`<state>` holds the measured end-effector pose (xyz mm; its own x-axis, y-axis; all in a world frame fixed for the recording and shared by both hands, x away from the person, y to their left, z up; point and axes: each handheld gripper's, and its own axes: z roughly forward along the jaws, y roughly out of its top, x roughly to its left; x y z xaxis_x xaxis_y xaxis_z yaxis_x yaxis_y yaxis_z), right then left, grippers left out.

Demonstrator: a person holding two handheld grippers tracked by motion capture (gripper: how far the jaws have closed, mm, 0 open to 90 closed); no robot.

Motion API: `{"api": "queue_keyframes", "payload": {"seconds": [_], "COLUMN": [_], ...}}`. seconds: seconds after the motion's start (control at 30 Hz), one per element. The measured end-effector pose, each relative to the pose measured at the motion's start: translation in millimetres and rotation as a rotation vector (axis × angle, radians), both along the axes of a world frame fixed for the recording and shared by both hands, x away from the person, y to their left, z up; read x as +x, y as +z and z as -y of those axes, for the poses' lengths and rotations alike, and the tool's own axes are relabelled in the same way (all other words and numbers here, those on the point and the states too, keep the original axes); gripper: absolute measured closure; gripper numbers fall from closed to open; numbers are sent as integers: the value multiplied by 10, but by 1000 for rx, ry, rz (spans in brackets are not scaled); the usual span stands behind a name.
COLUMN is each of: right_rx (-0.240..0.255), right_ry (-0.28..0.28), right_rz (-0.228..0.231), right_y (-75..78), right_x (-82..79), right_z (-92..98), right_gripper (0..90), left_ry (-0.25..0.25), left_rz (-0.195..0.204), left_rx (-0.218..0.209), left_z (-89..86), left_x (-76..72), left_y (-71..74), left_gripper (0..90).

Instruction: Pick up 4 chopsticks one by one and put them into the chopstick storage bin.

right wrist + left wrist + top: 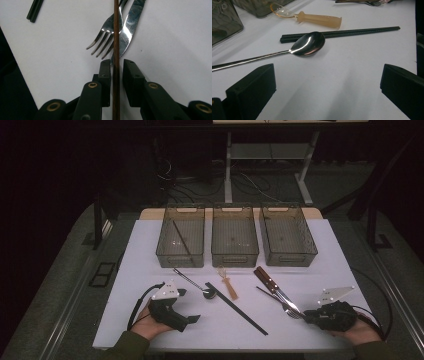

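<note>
Left gripper (192,319) resting on table, jaws wide, nothing between; spoon (307,47) lies just ahead, bowl touching black chopsticks (342,33), so I keep left parked as standby.

Three bins (235,236) at back, likely sorting targets.

Right gripper (116,65) low over brown chopstick (116,37), which crosses fork (105,40) and knife (128,27). Jaws narrowed around stick, slim gaps visible, not yet clamped, I judge.

Three clear bins (235,242) stand in a row at the far side of the white bench (145,260). Just in front of the middle bin lies an amber-handled scoop (228,282), with a steel spoon (192,282) to its left and black chopsticks (236,308) running diagonally nearer.
</note>
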<state>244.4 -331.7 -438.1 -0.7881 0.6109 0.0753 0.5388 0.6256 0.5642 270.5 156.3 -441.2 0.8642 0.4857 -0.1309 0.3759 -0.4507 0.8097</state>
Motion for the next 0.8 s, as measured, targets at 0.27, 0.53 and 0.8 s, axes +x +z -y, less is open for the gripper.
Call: {"api": "queue_keyframes", "payload": {"seconds": [0.27, 0.53, 0.8], "right_rx": [-1, 12, 25], "right_ry": [10, 16, 5], "right_rz": [13, 8, 14], "right_y": [-8, -12, 17], "right_x": [-2, 12, 21], "right_z": [-1, 16, 30], "right_gripper": [831, 839, 840], "left_ry": [-3, -2, -2], "left_rz": [-1, -2, -2], "left_rx": [8, 8, 6], "left_z": [3, 4, 2], "left_x": [0, 0, 0], "left_y": [-3, -5, -3], "left_gripper": [0, 0, 0]}}
